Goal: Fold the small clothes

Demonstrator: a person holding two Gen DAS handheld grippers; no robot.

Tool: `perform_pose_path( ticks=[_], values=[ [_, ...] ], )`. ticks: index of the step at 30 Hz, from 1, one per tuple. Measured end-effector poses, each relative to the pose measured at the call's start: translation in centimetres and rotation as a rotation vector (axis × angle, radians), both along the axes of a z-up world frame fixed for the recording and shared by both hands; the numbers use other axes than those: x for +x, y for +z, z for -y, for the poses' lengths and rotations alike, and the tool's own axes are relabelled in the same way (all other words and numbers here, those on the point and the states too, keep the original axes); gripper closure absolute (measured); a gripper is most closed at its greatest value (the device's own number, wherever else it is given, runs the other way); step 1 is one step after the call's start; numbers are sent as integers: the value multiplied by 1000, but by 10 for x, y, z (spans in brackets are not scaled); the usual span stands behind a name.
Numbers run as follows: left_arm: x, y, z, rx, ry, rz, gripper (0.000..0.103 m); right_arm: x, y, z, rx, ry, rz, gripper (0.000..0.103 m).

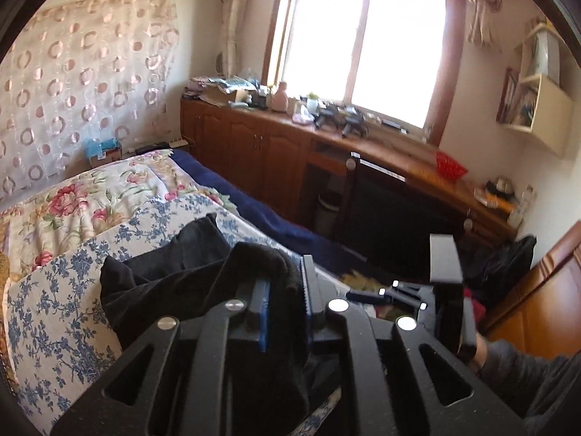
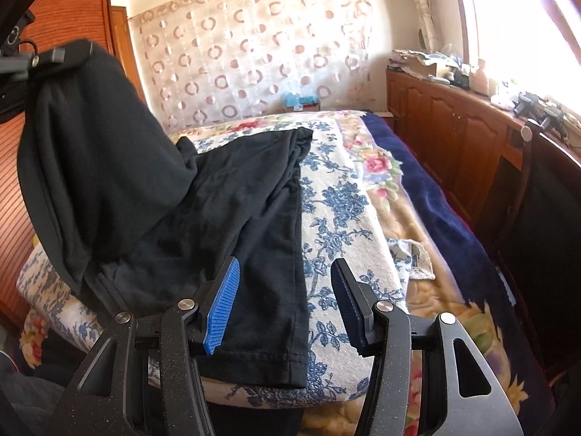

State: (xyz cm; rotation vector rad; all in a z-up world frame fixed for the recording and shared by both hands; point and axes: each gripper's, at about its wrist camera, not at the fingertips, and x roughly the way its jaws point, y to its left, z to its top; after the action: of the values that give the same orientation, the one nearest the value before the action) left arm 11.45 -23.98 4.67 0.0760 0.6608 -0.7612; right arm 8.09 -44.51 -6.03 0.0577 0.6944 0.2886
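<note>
Black fabric fills the near edge of the left wrist view, where the left tool (image 1: 285,290) has a fold of the black garment (image 2: 232,196) between its narrowly parted jaws; whether the pads still press on the cloth cannot be told. From the right wrist view, that same tool appears at the upper left, with one end of the garment raised and draped from it above the bed (image 2: 435,196). Most of the garment lies flat on a blue-flowered cloth (image 2: 337,218) spread over the bed, one hemmed edge near the camera. Further right, the right tool (image 2: 287,301) stands released, its blue pad (image 2: 221,309) over the garment's hem and its other finger over the flowered cloth, gripping nothing. Beside the flowered cloth lies a rose-patterned quilt (image 2: 377,163), then a dark blue blanket (image 2: 428,200). Along the right wall, a wooden cabinet's worktop (image 1: 410,160) under a bright window (image 1: 363,36) carries clutter.
</note>
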Motion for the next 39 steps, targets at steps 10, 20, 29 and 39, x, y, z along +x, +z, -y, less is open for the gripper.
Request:
perform_pose_path(
  ticks=[10, 20, 29, 39],
  values=[
    [-10, -9, -34, 23, 83, 8, 52, 1, 11, 1, -10, -12, 16, 50],
    [-16, -46, -111, 40, 268, -19, 52, 14, 27, -23, -33, 38, 44, 50],
    [-27, -65, -156, 64, 375, -26, 52, 33, 38, -80, -58, 147, 71, 50],
    [-30, -82, -184, 79, 436, -33, 52, 62, 51, -141, -122, 279, 77, 50]
  ],
)
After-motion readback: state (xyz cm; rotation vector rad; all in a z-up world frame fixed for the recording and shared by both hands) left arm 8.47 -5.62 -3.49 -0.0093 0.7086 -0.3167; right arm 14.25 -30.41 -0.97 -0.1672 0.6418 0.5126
